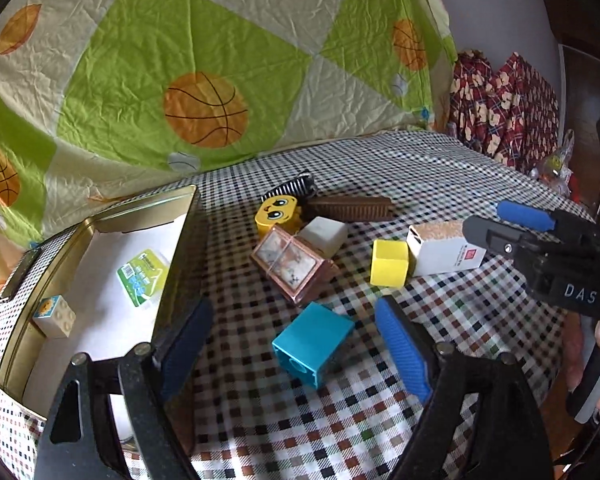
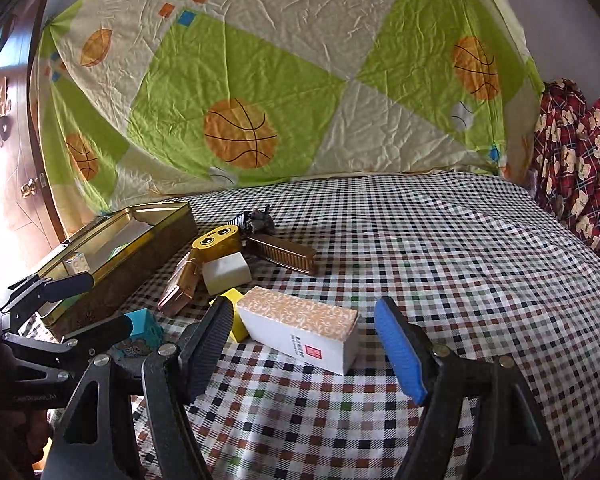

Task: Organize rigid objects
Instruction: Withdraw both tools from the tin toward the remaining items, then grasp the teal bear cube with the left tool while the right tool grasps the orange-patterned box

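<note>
A gold tin is sitting open at the left edge of the checked cloth, already holding a white studded brick and a green-labelled packet. Just right of the tin's wall, the left gripper is hanging with its jaws spread wide and nothing pressed between the pads; the teal block is lying directly ahead in the gap, touching neither pad, with its hollow underside turned toward the camera. It looks like a hard, square-edged plastic cube, tipped onto one side.

Further along toward the middle of the cloth, a yellow face brick, a white block, a copper-framed box and a brown comb are crowding together, touching one another. A yellow cube is resting against the end of a white carton with a patterned orange top.

The right gripper is likewise standing open and empty, the carton lying just beyond its pads. The carton's long axis is running slantwise across the gap, so the jaws would likely need to close over its narrower width. Each hand seems nearest its own piece: left for the teal block, right for the carton.
</note>
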### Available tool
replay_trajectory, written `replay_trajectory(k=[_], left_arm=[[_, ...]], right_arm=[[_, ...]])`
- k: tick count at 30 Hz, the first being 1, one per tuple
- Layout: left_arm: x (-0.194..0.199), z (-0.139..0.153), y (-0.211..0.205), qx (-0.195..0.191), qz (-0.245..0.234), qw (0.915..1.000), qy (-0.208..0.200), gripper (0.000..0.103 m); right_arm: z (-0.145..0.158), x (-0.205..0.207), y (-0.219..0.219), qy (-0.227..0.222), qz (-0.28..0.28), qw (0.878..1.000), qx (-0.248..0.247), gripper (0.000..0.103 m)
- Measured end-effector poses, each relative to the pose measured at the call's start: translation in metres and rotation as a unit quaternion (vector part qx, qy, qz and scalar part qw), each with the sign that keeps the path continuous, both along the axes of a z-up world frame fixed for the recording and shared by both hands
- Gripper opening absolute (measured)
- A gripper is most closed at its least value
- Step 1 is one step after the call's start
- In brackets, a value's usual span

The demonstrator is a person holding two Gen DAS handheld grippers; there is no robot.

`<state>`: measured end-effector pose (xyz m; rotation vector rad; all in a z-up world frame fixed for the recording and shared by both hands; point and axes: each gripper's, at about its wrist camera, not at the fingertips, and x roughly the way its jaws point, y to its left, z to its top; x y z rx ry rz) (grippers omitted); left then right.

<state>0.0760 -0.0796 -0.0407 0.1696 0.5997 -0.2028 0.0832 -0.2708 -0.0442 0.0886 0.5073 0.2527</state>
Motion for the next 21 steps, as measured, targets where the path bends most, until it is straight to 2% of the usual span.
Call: replay_trajectory(k=[3, 6, 7, 8, 10, 12, 15, 19, 21], left_arm=[[0.010, -0.008, -0.011, 0.017, -0.022, 0.9988, 0.039, 0.084], [0.012, -0.011, -0.016, 0.028, -0.028, 0.9980, 0.050, 0.082], [0.012, -0.012, -0.018, 0.031, -0.032, 0.9976, 0.053, 0.077], [0.013, -0.013, -0.019, 0.031, -0.036, 0.9972, 0.058, 0.063], [0.017, -0.016, -0.017, 0.025, -0.037, 0.9967, 0.068, 0.043], [0.019, -0.015, -0.012, 0.008, -0.040, 0.9966, 0.072, 0.043], [0.020, -0.015, -0.009, -0.003, -0.040, 0.9968, 0.070, 0.040], [0.021, -0.014, -0.002, -0.021, -0.038, 0.9967, 0.068, 0.037], [0.022, -0.014, 0.001, -0.033, -0.040, 0.9961, 0.072, 0.037]], right_arm=[[-0.002, 0.007, 0.000, 0.016, -0.001, 1.000, -0.004, 0.075], [-0.004, 0.012, 0.006, 0.033, 0.004, 0.999, -0.018, 0.081], [-0.004, 0.014, 0.008, 0.035, 0.006, 0.999, -0.021, 0.081], [-0.004, 0.015, 0.010, 0.039, 0.007, 0.999, -0.020, 0.081], [-0.005, 0.020, 0.010, 0.052, 0.006, 0.999, -0.007, 0.082], [-0.006, 0.024, 0.013, 0.063, 0.004, 0.998, 0.002, 0.083], [-0.008, 0.030, 0.021, 0.076, -0.004, 0.997, -0.014, 0.089], [-0.012, 0.037, 0.028, 0.097, -0.006, 0.995, -0.030, 0.089], [-0.013, 0.041, 0.027, 0.100, -0.011, 0.995, -0.023, 0.089]])
